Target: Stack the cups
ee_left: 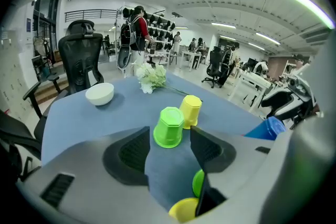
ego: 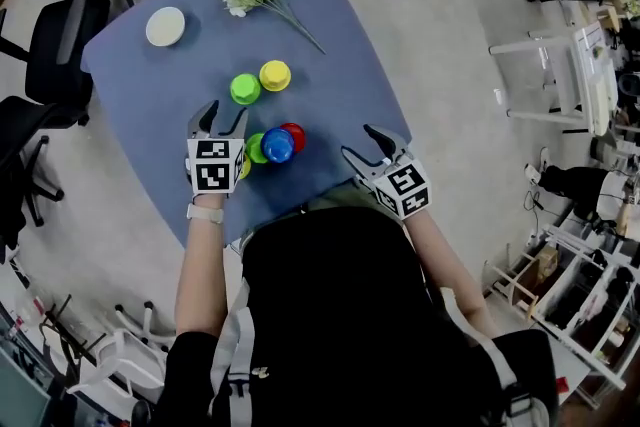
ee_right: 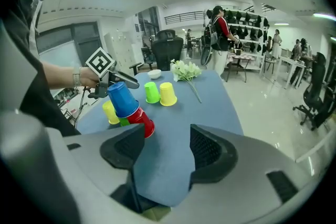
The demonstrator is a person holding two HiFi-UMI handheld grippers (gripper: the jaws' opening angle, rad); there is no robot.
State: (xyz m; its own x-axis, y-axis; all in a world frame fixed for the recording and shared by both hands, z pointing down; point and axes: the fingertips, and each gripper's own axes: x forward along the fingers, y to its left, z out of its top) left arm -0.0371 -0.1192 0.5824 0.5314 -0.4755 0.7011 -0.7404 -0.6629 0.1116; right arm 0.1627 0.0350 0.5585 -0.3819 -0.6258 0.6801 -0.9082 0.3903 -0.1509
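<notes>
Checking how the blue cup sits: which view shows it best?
The right gripper view: the blue cup shows whole from the side, tilted, resting on the red cup. The head view shows only its top; the left gripper view, a sliver.

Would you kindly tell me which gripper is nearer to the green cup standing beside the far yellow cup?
Left. The left gripper sits just short of that green cup, with its fingers open toward it. The right gripper is farther off to the cup's right.

Hand-held grippers, jaws apart
</notes>
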